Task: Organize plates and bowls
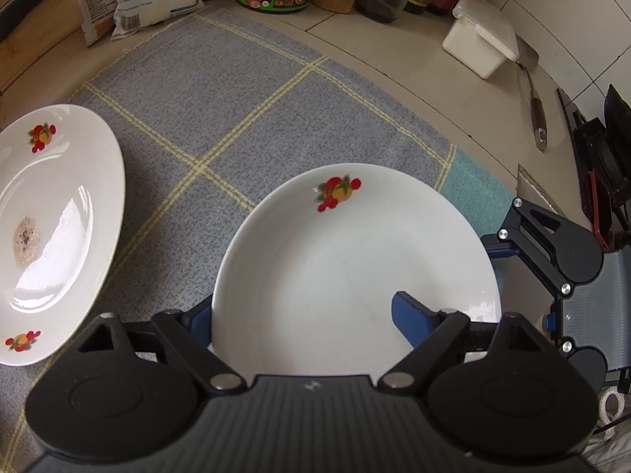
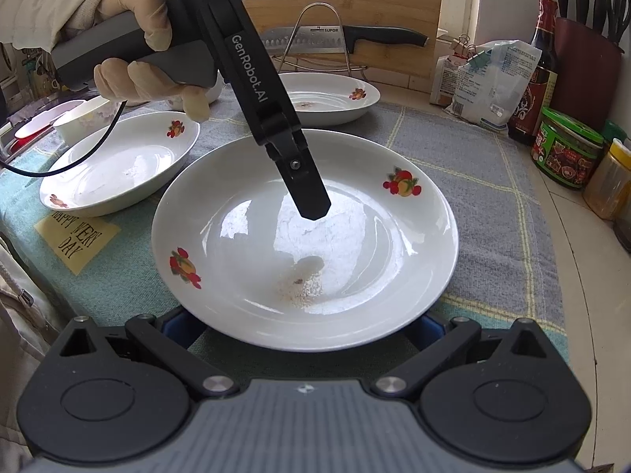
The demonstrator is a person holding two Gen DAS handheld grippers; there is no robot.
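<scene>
Black, my left gripper, lettered "GenRobot.AI", straddles the near rim of a white fruit-print plate, jaws apart; my right gripper's blue fingers flank the same rim, grip uncertain; plate rests on grey-blue checked cloth with a "HAPPY VERY DAY" patch; "SUPOR" cleaver behind; two more plates to the left.

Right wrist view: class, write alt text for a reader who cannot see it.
A white plate with fruit motifs lies on a grey checked cloth, the left gripper held by a gloved hand reaching over its middle. Two more matching plates lie behind, with jars and bottles at right.
</scene>
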